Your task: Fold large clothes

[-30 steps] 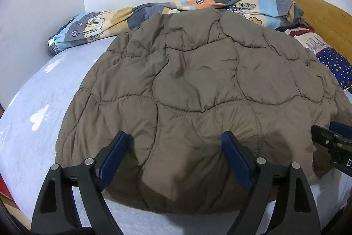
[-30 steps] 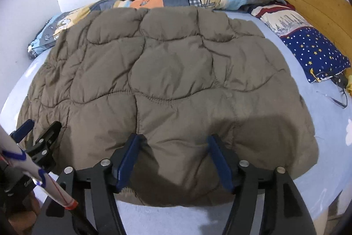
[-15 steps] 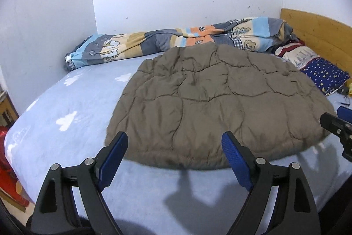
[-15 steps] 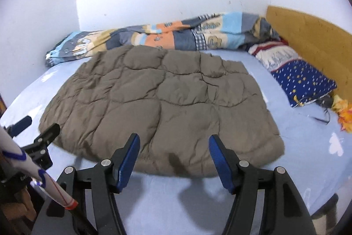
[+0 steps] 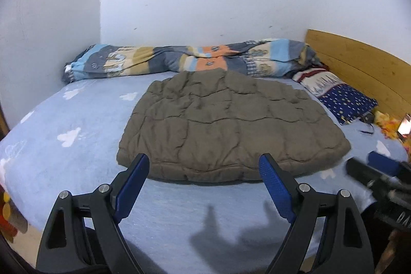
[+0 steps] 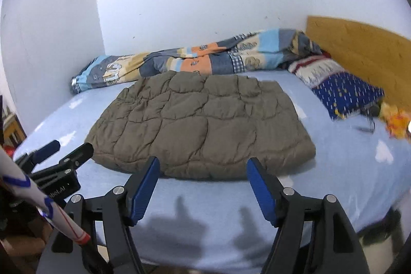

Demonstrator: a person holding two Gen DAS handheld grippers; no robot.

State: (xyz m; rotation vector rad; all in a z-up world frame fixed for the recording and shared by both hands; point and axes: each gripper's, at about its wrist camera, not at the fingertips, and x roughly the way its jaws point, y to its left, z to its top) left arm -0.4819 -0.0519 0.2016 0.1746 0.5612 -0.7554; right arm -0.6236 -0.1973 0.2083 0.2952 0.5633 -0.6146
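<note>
An olive-brown quilted jacket [image 5: 231, 125] [image 6: 203, 125] lies folded flat in the middle of a light blue bed [image 5: 77, 171]. My left gripper [image 5: 204, 159] hovers back from its near edge, open, with nothing between its blue pads. My right gripper [image 6: 203, 161] is also back from that edge and holds nothing; its jaws are opening. The right gripper [image 5: 380, 168] shows blurred at the right edge of the left wrist view. At the left of the right wrist view I see the left gripper [image 6: 64, 153].
A rolled patterned duvet [image 5: 185, 60] lies along the back wall. A star-print blue pillow [image 5: 346, 99] and a wooden headboard [image 5: 359, 60] are at the right, with an orange-yellow object [image 6: 397, 122] beside them. A white pole [image 6: 38, 199] crosses the lower left.
Both grippers have drawn back and risen from over the jacket's near edge. The jacket now lies apart from them, with bare sheet and finger shadows in front.
</note>
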